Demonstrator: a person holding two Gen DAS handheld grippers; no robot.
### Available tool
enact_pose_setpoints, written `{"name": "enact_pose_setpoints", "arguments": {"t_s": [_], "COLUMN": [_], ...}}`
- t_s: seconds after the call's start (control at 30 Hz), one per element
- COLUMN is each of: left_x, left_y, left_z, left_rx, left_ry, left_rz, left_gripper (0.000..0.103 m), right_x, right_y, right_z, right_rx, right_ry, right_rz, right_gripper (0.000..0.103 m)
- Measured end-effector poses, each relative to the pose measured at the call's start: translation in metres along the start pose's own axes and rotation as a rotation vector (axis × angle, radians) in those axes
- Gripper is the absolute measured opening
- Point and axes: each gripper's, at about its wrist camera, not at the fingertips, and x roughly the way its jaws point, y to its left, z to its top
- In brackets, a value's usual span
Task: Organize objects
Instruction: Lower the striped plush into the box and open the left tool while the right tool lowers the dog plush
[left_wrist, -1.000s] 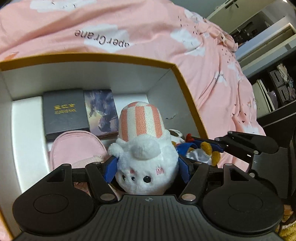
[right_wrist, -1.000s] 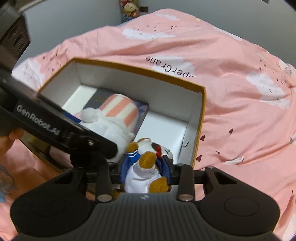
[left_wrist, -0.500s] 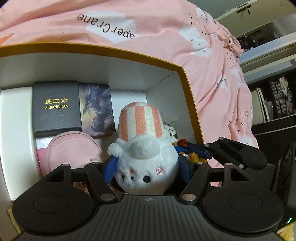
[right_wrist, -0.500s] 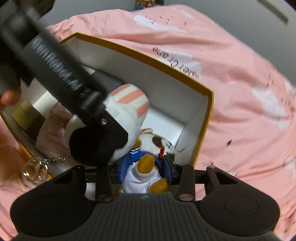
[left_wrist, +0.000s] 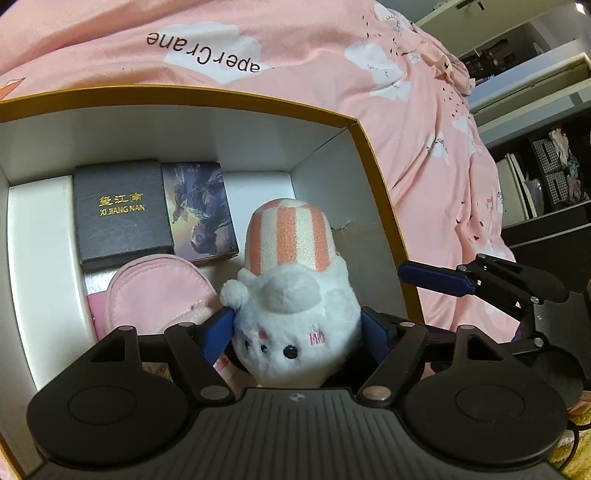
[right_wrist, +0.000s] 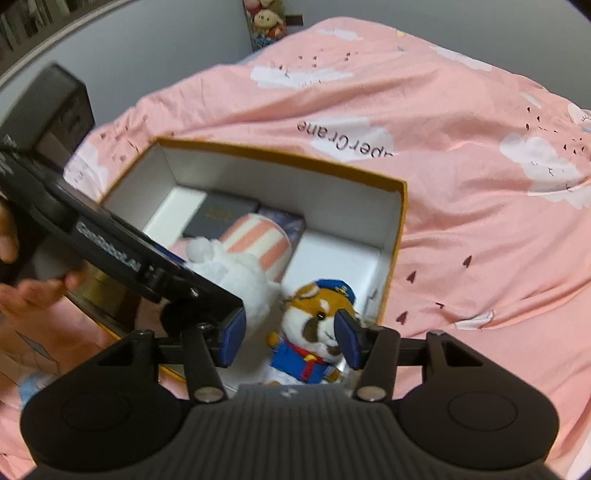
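Since a second ago both sets of jaws have spread: my right gripper (right_wrist: 288, 341) has let go of the little uniformed bear and pulled up and back, and my left gripper (left_wrist: 295, 328) has loosened around the white plush.

Box (left_wrist: 384, 206) first: open, orange-rimmed, white inside, sitting on the pink bedspread (right_wrist: 480, 184). Far end holds a black case (left_wrist: 122, 214) and a picture-printed box (left_wrist: 201, 212) side by side, with a pink pouch (left_wrist: 159, 295) nearer me on the left.

White plush (left_wrist: 295, 317) (striped pink-and-white body pointing away from me) lies in the box with its long axis straight along my left fingers, face toward the camera. Left jaws are opening; the plush is between the blue pads (left_wrist: 218, 332) and fills most of the gap, but I can't tell if they're touching the fur.

Bear plush (right_wrist: 314, 328) stands in the near right corner of the box, just beside the white plush, head up. Right jaws are opening too; the bear's head shows between the pads with clear gaps both sides, so no contact.

Both toys look placed. Next move is a straight retreat along each finger axis, left hand being the tighter one.
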Motion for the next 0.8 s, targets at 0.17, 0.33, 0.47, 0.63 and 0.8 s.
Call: {"name": "enact_pose_setpoints", "arguments": {"t_s": [0.17,0.33,0.47,0.63,0.8], "left_x": [-0.01,-0.024,-0.029,-0.023,-0.014], "left_y": [-0.002,0.003,0.006,0.009,0.004], "left_z": [-0.005,-0.01,-0.018,-0.027,-0.035], "left_rx": [0.024,0.019,0.054,0.117,0.22], "left_ry": [-0.012,-0.033,-0.026,-0.004,0.0], "left_rz": [0.002,0.014,0.112,0.237,0.361], "left_gripper": [0.091,0.091,0.078,0.062,0.056], "right_x": [-0.006,-0.005,0.003,0.015,0.039], "right_y": [0.005,0.008,0.009,0.009,0.006], "right_z": [0.004,0.005,0.004,0.001,-0.001], "right_rx": [0.017,0.031,0.03,0.07,0.152], "right_ry": [-0.026,-0.035,-0.013,0.045,0.104], "right_rz": [-0.021,-0.021,-0.008,0.083,0.111], "right_gripper": [0.055,0.055,0.055,0.067,0.076]}}
